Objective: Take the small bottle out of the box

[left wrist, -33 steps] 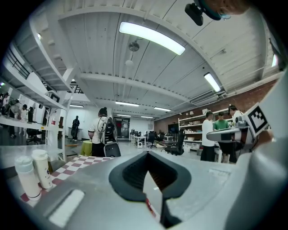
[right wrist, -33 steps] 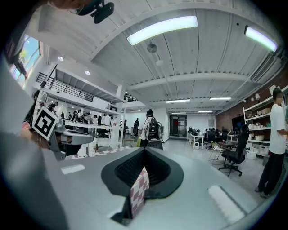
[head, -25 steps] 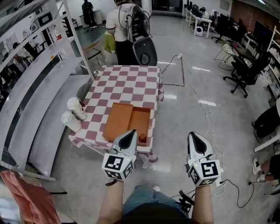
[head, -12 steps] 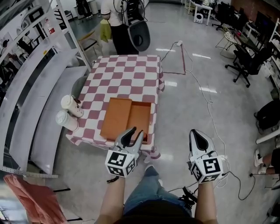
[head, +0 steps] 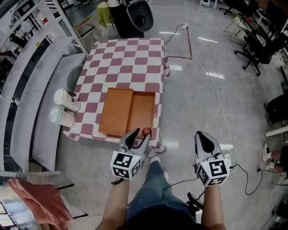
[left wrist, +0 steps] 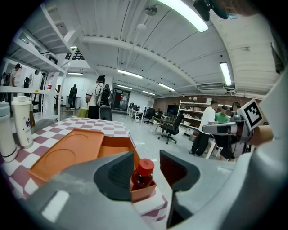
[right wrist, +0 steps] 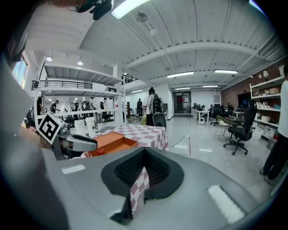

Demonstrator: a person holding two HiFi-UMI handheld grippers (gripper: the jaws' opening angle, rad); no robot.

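Note:
An orange box (head: 142, 112) lies open on the checkered table (head: 130, 63), its lid (head: 116, 111) flat beside it on the left. The small bottle (head: 146, 131) with a red cap stands in the box's near right corner. My left gripper (head: 137, 137) hovers at that corner with its jaws opening. In the left gripper view the bottle (left wrist: 143, 174) stands between the pads (left wrist: 119, 173), and they do not press on it. My right gripper (head: 204, 140) hangs over the floor to the right of the table, shut. In its own view a thin checkered sliver shows in the seam of the right gripper (right wrist: 143, 176).
Two white lidded cups (head: 63, 99) (head: 59, 117) stand at the table's left edge. Grey shelving (head: 27, 90) runs along the left. A person (head: 128, 11) stands beyond the far end of the table. Office chairs (head: 258, 47) and a floor cable (head: 216, 90) are on the right.
My left gripper's jaws have gone from shut to open at the box's near right corner, and the bottle now shows between their tips. The right gripper has hardly moved.

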